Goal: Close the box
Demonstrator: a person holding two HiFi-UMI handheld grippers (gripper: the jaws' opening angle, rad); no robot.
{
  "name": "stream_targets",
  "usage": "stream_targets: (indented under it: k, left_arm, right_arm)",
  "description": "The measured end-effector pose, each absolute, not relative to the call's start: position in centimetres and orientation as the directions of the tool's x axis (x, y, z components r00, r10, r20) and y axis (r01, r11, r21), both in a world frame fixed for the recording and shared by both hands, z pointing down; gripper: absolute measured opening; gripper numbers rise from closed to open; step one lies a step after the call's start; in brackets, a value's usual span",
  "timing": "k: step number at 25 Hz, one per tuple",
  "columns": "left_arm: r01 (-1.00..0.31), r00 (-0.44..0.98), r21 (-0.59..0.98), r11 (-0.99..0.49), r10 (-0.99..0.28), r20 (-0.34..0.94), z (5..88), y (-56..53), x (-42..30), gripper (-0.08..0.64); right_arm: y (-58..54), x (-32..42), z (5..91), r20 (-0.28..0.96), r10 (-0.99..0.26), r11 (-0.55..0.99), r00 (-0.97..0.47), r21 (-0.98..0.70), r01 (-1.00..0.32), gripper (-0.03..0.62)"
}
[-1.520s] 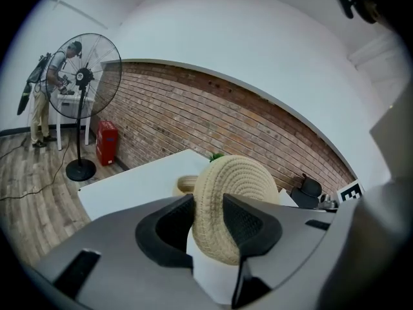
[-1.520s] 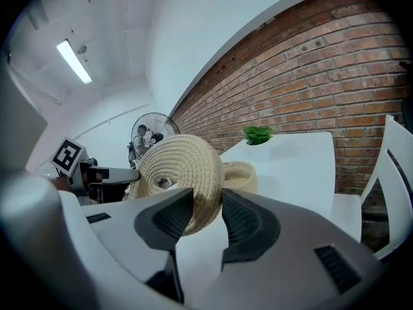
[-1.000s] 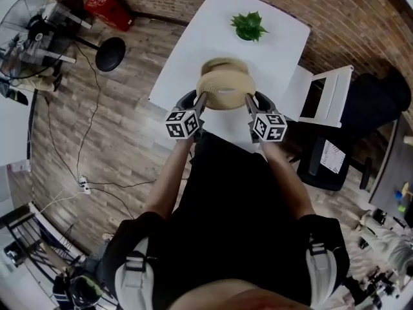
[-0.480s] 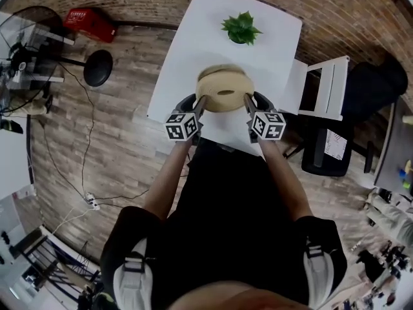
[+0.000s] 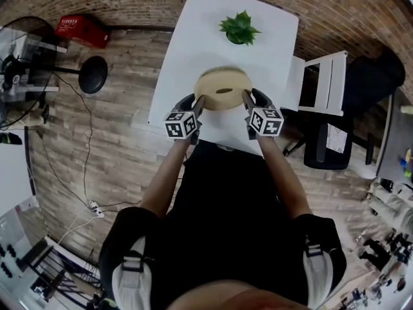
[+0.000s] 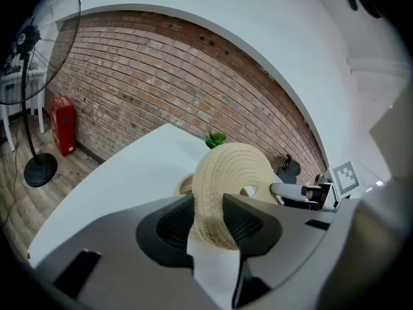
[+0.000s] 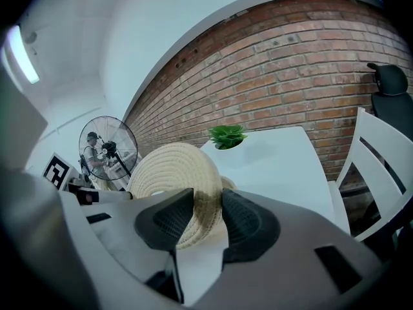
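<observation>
Both grippers hold a round woven straw lid (image 5: 222,90) with a hole at its centre, just above the white table (image 5: 193,44). My left gripper (image 5: 199,101) is shut on the lid's left rim and my right gripper (image 5: 246,97) on its right rim. In the left gripper view the lid (image 6: 232,173) stands edge-on between that gripper's (image 6: 210,221) pads. The woven box (image 6: 183,185) peeks out behind it. The right gripper view shows the lid (image 7: 171,170) clamped in the right gripper (image 7: 203,219). The lid hides most of the box.
A small green potted plant (image 5: 239,28) stands at the table's far end. A white chair (image 5: 322,86) and a black chair (image 5: 364,89) are to the right. On the wooden floor at the left are a fan (image 5: 19,50), a red case (image 5: 80,28) and cables.
The lid stays gripped on both sides and looks a little lower and flatter over the box. The whole head view has shifted slightly.
</observation>
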State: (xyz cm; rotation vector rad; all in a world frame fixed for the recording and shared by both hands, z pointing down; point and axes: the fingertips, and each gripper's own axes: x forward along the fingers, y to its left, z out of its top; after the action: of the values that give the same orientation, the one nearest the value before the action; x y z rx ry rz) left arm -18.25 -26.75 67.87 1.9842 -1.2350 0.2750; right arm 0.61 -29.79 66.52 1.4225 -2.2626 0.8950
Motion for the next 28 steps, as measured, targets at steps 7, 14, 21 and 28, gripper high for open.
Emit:
stream_targets:
  k: [7, 14, 21, 28]
  left_arm:
    - [-0.825, 0.537, 0.5, -0.262, -0.639, 0.551, 69.3, -27.6, -18.3, 0.145]
    - [-0.816, 0.559, 0.503, -0.285, -0.615, 0.557, 70.0, -28.2, -18.3, 0.146]
    - [-0.819, 0.561, 0.486, -0.305, -0.599, 0.571, 70.8, -29.1, -18.4, 0.145]
    - [-0.818, 0.567, 0.482, -0.313, -0.579, 0.586, 71.7, -29.5, -18.4, 0.144]
  right_arm:
    - [-30.4, 0.5, 67.7, 0.583, -0.693, 0.286, -0.423, -0.316, -0.905, 0.135]
    - [-30.7, 0.6, 68.2, 0.596, -0.698, 0.249, -0.398, -0.319, -0.914, 0.135]
    - [-31.7, 0.5, 69.4, 0.615, -0.686, 0.244, -0.39, -0.311, -0.919, 0.135]
    - [-32.5, 0.5, 70.5, 0.634, -0.675, 0.233, -0.376, -0.301, -0.925, 0.138]
